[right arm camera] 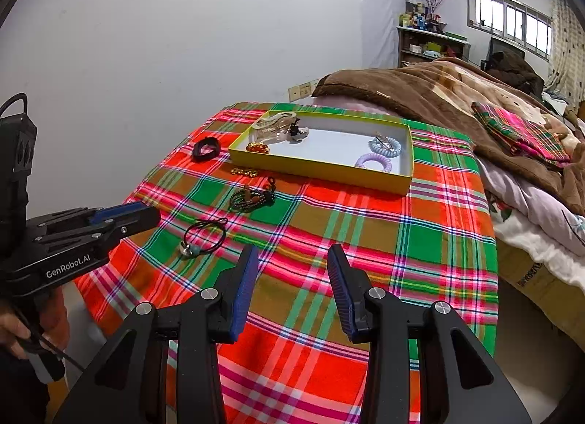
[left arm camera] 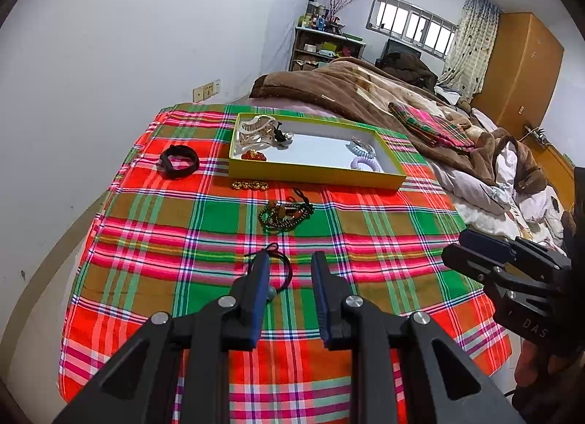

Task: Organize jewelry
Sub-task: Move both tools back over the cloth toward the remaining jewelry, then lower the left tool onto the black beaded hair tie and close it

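A yellow tray [left arm camera: 314, 172] [right arm camera: 321, 171] sits on the plaid cloth and holds a white hair claw [left arm camera: 256, 131], orange beads [left arm camera: 254, 155] and two coil hair ties [right arm camera: 376, 161]. On the cloth lie a black band [left arm camera: 179, 162] [right arm camera: 206, 149], a gold chain [left arm camera: 249, 185] [right arm camera: 244, 171], a dark bead bracelet [left arm camera: 287, 215] [right arm camera: 252, 199] and a black cord hair tie with beads [left arm camera: 281, 270] [right arm camera: 203, 237]. My left gripper [left arm camera: 290, 259] is open and empty, its left finger over the cord hair tie. My right gripper [right arm camera: 292, 254] is open and empty above the cloth.
The plaid cloth [left arm camera: 204, 241] covers a table against a white wall. To the right is a bed with a brown blanket [left arm camera: 347, 91] and a folded plaid cloth [right arm camera: 519, 135]. A shelf [left arm camera: 321, 47] and wardrobe [left arm camera: 519, 73] stand at the back.
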Motion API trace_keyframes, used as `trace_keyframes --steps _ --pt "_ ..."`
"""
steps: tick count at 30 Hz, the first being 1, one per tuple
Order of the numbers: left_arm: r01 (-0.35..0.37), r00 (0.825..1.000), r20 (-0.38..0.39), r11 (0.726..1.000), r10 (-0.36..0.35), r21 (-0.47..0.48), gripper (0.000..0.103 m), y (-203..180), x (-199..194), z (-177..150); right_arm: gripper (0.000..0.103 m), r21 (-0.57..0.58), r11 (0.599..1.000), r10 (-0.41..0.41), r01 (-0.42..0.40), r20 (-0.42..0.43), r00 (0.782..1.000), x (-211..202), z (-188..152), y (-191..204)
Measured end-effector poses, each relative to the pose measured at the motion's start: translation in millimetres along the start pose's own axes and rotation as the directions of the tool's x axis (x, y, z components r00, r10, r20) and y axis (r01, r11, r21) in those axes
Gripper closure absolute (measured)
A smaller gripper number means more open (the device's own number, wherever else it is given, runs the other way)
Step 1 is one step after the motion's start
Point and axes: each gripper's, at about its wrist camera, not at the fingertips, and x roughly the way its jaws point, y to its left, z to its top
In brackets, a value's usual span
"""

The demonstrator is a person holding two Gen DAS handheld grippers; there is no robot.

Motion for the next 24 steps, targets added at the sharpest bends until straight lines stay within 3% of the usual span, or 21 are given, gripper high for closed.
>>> trace_keyframes --steps 4,8,12,24 --pt "0.005 1.0 -0.006 1.0 -0.005 -0.001 0.078 1.7 0.4 -4.4 0.063 0.004 1.0 0.004 -0.004 -0.002 1.0 0.3 -1.5 -0.9" --pt "-0.005 1.0 -0.011 1.0 0.005 -0.008 0.069 6.9 2.1 -8.5 0.063 0.008 1.0 0.011 -0.011 -0.004 1.0 1.9 -2.0 -2.0" --pt "-0.006 1.0 -0.027 1.0 0.006 -0.014 0.066 12.8 7.8 -12.7 0.063 0.004 1.0 0.024 -0.024 -0.011 1.0 5.8 -2.8 -0.1" --pt "-0.037 0.994 -0.106 0.999 0.033 -0.035 0.06 27.0 52.2 -22.5 0.063 -0.006 0.999 0.038 -0.038 -0.045 0.998 22.1 -3.4 1.4"
